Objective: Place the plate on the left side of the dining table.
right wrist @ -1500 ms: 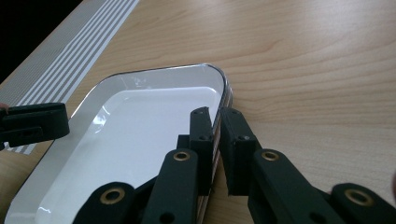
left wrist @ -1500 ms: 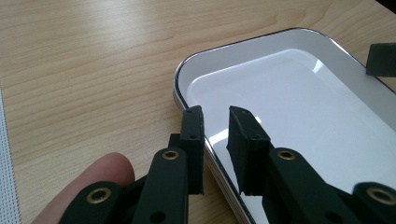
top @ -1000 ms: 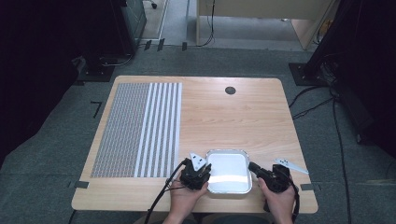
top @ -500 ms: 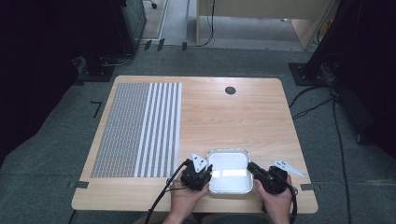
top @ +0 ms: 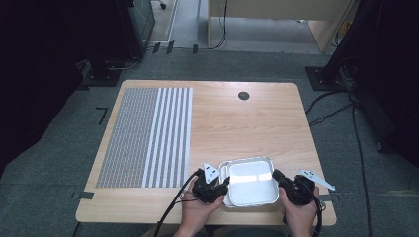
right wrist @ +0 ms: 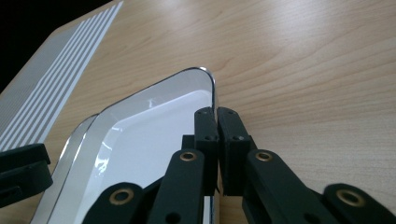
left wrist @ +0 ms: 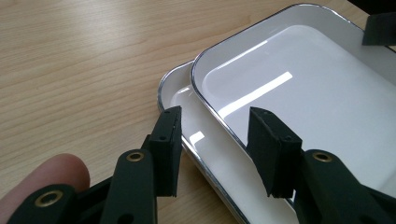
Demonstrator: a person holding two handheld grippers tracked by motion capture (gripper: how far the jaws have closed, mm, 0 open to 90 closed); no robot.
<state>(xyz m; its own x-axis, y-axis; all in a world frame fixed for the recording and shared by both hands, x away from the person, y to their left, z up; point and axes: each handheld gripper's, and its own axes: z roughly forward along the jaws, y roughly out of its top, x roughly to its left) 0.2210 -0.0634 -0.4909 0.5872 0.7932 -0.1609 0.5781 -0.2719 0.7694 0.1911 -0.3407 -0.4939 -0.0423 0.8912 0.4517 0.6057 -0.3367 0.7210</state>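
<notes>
Two shallow white trays with metal rims lie stacked near the table's front edge, the upper tray shifted off the lower tray. My left gripper is at their left side. Its jaws have just been opening and now stand apart, straddling the tray rims without pressing on them. My right gripper is shut on the upper tray's right rim. From above, the left gripper and right gripper flank the trays.
A grey-and-white striped mat covers the table's left part. A black round grommet sits near the far edge. The front edge of the table lies just under my hands. Cables run over the floor at the right.
The upper tray and my right gripper have crept slightly to the right. The left hand has stayed where it was.
</notes>
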